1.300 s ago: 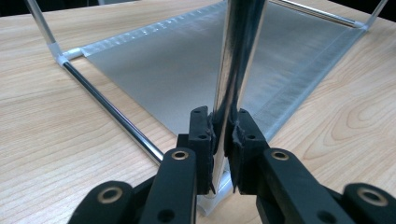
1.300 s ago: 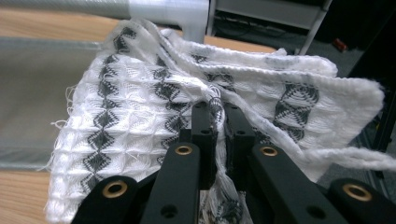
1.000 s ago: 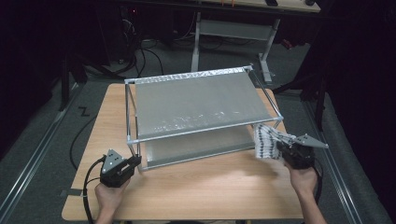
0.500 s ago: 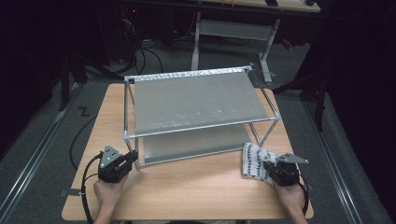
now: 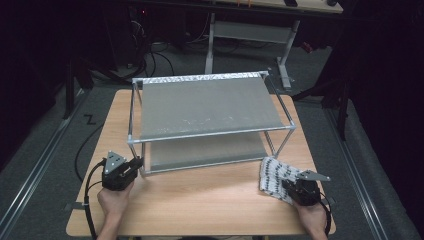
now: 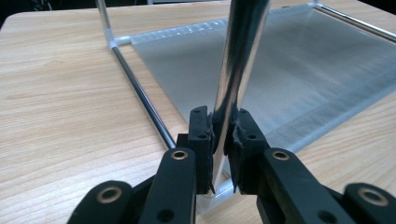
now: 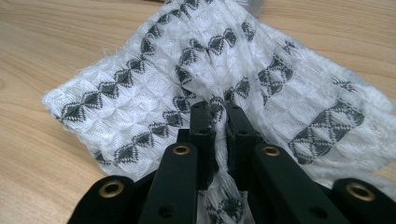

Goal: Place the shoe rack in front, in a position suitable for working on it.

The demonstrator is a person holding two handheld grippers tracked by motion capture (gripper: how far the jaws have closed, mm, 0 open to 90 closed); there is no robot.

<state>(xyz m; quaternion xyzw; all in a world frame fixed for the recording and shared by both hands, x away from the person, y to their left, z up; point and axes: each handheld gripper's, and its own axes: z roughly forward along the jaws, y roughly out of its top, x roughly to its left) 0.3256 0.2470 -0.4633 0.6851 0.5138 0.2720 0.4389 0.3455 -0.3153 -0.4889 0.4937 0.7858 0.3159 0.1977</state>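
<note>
The left tongs [image 6: 219,140] are pinching the shiny upright metal post [image 6: 236,79] at the near left corner of the two-tier metal-framed rack with grey mesh shelves [image 5: 210,107]; in the left gripper view the black jaws press on the post from both sides, just above the clear plastic corner foot that sits on the light wooden worktop [image 5: 200,200]. In the high view the left tongs [image 5: 131,165] sit at that same front corner, with the person's left hand [image 5: 114,197] behind them and a black cable trailing off the near left edge of the worktop

The right tongs [image 7: 219,135] are closed on a bunched fold of the white waffle-weave cloth with dark grey diamond patterns [image 7: 196,74], the fabric gathered into a ridge between the jaws. The rest of the cloth spreads out flat on the worktop beyond the jaws. In the high view the cloth [image 5: 276,176] lies on the worktop near the front right, just off the rack's near right leg and apart from it, with the right tongs [image 5: 292,187] at its near edge and the person's right hand [image 5: 312,217] behind them

The rack stands on the middle of the worktop, both shelves bare
</note>
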